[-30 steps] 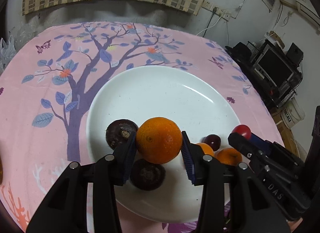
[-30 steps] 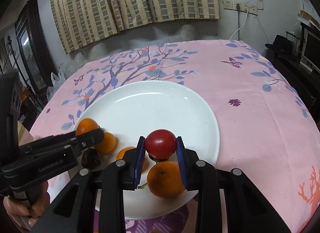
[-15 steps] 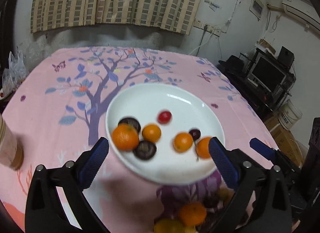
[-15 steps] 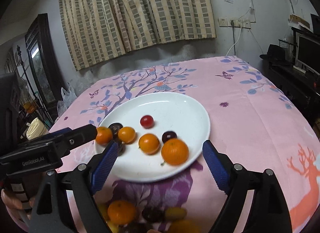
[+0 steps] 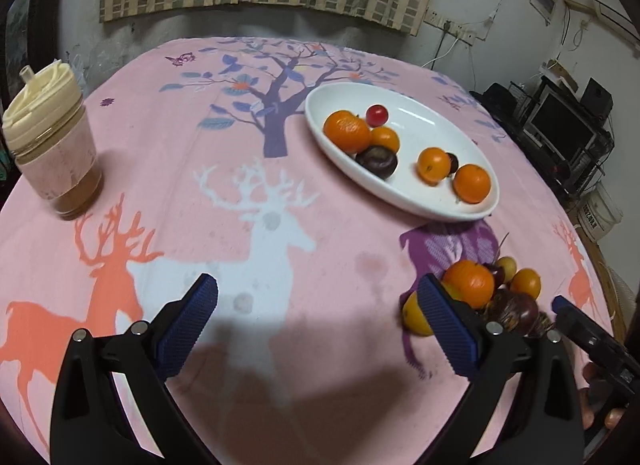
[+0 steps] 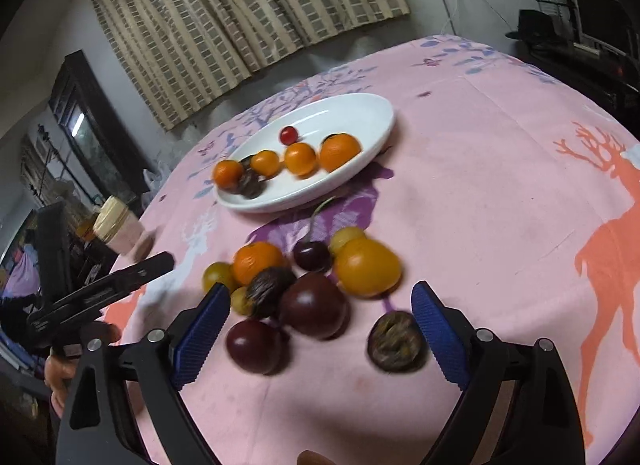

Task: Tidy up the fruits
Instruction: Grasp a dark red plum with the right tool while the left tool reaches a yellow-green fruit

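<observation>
Now, the scene line by line.

Plate: the white plate (image 5: 404,185) sits on the far part of the surface (image 5: 240,185), already carrying oranges, a small red fruit (image 5: 377,114) and dark fruits.

Loose pile: the pile of fruit (image 6: 304,281) lies on the pink cloth on the near side of the plate, apart from it; oranges, yellow fruits, a stemmed cherry (image 6: 311,255) and several dark purple fruits, some touching.

Right gripper (image 6: 320,325): jaws opening, wide apart, pressing on nothing; the pile sits directly ahead, with a dark round fruit (image 6: 254,345) and a wrinkled dark fruit (image 6: 395,341) lying between the two blue pads without touching them.

Left gripper (image 5: 320,325): jaws spread wide and empty, over bare cloth; the same pile lies off to its right, partly hidden behind its right pad.

Nearer hand: the right one, judged from how the fruit falls inside its span.

Axis: the fruits are round, so I judge no turning of the wrist is needed, only choosing one fruit and closing on it alone.

Risk: neighbours crowd together, so a close could nudge or roll the others.

Cup: a lidded cup (image 5: 52,137) stands on the cloth well away, on the left.
</observation>
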### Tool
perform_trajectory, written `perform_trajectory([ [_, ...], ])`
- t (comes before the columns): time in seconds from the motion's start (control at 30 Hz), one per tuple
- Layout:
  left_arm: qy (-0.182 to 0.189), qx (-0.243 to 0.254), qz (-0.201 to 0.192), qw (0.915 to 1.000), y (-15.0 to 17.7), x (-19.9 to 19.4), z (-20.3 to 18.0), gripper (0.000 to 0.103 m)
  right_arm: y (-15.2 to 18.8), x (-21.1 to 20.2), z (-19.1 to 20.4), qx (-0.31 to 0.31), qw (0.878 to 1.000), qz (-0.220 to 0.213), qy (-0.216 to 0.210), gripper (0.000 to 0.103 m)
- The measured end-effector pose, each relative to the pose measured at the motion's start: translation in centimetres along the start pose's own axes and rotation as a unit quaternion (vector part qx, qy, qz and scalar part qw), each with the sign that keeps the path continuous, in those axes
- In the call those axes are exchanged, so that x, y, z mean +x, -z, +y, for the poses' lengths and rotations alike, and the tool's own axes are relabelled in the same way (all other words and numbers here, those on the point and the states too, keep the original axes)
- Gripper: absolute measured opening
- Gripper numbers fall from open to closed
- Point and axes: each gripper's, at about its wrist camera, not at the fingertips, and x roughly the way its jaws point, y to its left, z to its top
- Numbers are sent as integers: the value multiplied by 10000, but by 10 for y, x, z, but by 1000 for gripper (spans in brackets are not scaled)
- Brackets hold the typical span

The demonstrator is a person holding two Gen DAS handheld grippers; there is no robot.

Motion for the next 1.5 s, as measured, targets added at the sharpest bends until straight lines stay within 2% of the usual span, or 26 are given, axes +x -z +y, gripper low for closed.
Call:
perform_trajectory([
  [0.1,-156,80,-77,9998,3,-3,-2,98,17,-5,25,-365,9992,107,-106,91],
  [0.17,-137,121,-29,9998,3,-2,-4,98,28,0,44,-705,9970,300,-80,86],
  [0.3,-187,257,5,9995,4,0,-8,98,38,13,66,-1179,9907,599,310,73],
  [0.37,-235,304,17,9993,4,1,-10,98,38,19,67,-1120,9906,737,252,69],
  [0.6,-187,190,29,9996,2,-1,-7,98,32,31,62,-807,9916,960,321,68],
  [0.73,-126,104,43,9999,2,-1,-3,98,29,37,64,-790,9914,979,372,62],
  [0.8,-136,97,45,9999,2,-1,-3,98,28,39,65,-782,9910,993,434,58],
  [0.9,-165,107,54,9998,2,-1,-2,98,26,37,58,-622,9923,954,489,42],
  [0.93,-172,105,53,9998,2,-1,-2,98,26,36,55,-545,9933,943,375,38],
  [1.03,-174,140,14,9998,2,0,-4,98,25,32,37,-125,9959,887,-98,37],
  [1.13,22,352,-16,9994,5,0,-13,98,24,17,24,161,9972,552,-475,37],
  [1.17,157,466,-8,9988,6,0,-17,97,25,14,22,204,9972,472,-549,37],
  [1.27,540,884,46,9946,10,2,-36,74,25,6,16,330,9962,268,-766,37],
  [1.3,650,995,86,9929,12,4,-42,70,25,4,15,361,9956,246,-832,38],
  [1.37,858,1135,151,9897,13,7,-51,65,24,5,14,380,9952,263,-864,38],
  [1.5,1029,1181,156,9875,13,12,-61,62,24,2,15,358,9942,251,-977,38],
])
